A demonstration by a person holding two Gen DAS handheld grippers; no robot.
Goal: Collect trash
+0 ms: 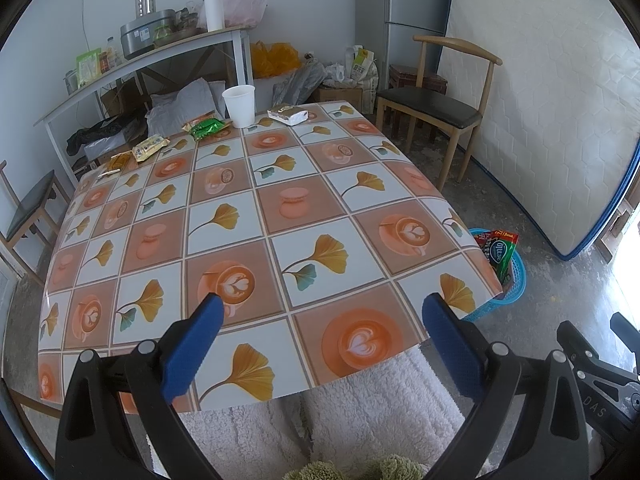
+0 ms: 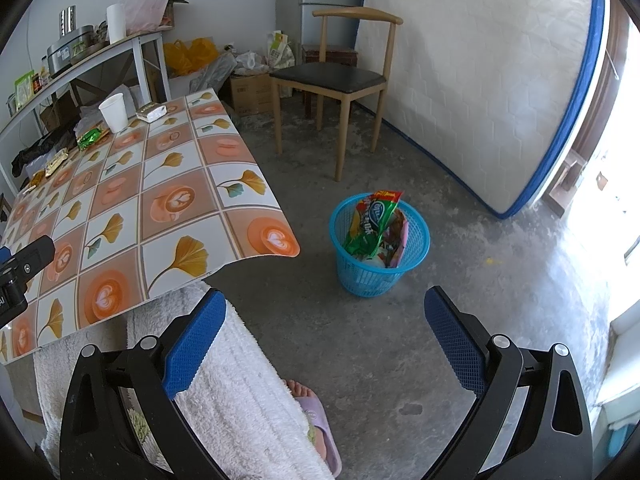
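Observation:
Along the far edge of the patterned table (image 1: 304,216) lie a white paper cup (image 1: 239,105), a green wrapper (image 1: 208,128), a white packet (image 1: 288,114) and yellow wrappers (image 1: 150,147). My left gripper (image 1: 322,316) hangs open over the table's near edge, holding nothing. A blue mesh basket (image 2: 378,240) stands on the floor right of the table, stuffed with a red-green snack bag (image 2: 374,216) and other wrappers. My right gripper (image 2: 326,312) is open and empty above the floor, short of the basket. The cup (image 2: 114,112) also shows in the right wrist view.
A wooden chair (image 2: 336,76) stands beyond the basket, and a mattress (image 2: 480,80) leans on the right wall. A cluttered shelf (image 1: 136,56) sits behind the table. The person's white fleece-covered legs (image 1: 360,412) and a slippered foot (image 2: 320,420) are below the grippers.

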